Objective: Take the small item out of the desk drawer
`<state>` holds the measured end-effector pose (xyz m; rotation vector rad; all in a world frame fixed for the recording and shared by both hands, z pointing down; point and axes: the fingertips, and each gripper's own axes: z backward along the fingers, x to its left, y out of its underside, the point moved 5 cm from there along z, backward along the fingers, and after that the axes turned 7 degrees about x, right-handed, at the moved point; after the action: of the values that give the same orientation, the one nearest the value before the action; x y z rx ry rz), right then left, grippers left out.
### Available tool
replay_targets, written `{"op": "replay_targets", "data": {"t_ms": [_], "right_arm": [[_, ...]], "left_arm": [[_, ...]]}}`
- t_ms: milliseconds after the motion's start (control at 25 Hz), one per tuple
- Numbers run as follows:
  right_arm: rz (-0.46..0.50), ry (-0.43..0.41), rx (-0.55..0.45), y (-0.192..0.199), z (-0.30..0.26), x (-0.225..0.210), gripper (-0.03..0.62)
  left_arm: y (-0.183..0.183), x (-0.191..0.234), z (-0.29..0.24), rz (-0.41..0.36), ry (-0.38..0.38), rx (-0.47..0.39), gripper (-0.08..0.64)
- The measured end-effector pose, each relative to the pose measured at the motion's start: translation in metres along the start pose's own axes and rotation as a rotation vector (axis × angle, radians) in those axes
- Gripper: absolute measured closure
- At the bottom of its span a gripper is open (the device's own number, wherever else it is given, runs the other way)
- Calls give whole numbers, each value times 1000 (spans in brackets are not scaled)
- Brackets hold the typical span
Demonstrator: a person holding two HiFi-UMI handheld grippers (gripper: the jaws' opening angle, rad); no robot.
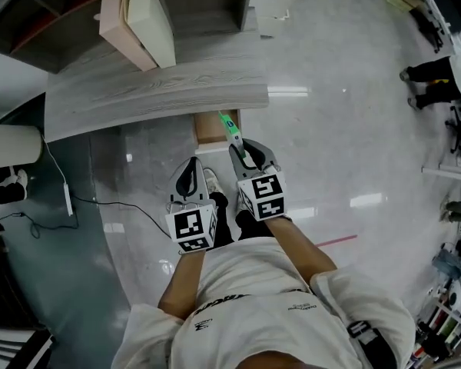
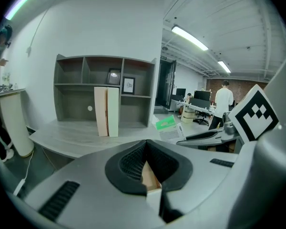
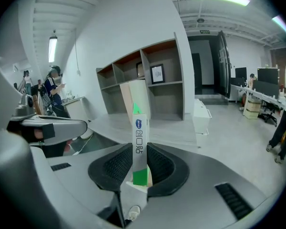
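Your right tool point(image 3: 140, 149) grips the slim green-and-white box point(image 3: 138, 125), which points out past its tips, just above the open drawer point(image 1: 207, 129) under the counter point(image 1: 154, 87). Your left tool point(image 2: 146, 147) is closed and empty alongside.

Site: open-plan office. Evidence: a curved grey wood-grain desk point(image 1: 154, 83) carries open cubby shelving point(image 2: 105, 87) against a white wall, with two framed pictures point(image 2: 128, 84) on the shelves. Farther back stand rows of workstations with monitors point(image 2: 200, 98), and a person point(image 2: 224, 101) stands beside them. Long strip lights point(image 2: 190, 37) run overhead. The pale floor point(image 1: 346, 114) is glossy and reflects the lights.
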<state>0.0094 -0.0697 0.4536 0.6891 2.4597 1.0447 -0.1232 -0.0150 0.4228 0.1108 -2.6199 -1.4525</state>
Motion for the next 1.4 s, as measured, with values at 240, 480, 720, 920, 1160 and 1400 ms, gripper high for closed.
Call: {"op": "replay_targets", "data": {"t_ms": [240, 480, 720, 920, 1160, 1400], "right_arm": [[6, -15, -75, -30, 39, 13, 472], [7, -29, -144, -54, 71, 27, 472], [31, -41, -206, -78, 95, 37, 472], [38, -47, -248, -94, 112, 42, 472], [60, -64, -294, -110, 120, 47, 472], [56, -90, -338, -124, 119, 50, 472]], "left_arm": [[-30, -6, 21, -22, -2, -55, 545], [-56, -13, 46, -44, 2, -107, 545], [-81, -15, 64, -61, 3, -158, 545], [-99, -12, 78, -74, -9, -200, 545], [-114, -10, 89, -84, -27, -249, 545], [-125, -8, 90, -94, -50, -275, 545]]}}
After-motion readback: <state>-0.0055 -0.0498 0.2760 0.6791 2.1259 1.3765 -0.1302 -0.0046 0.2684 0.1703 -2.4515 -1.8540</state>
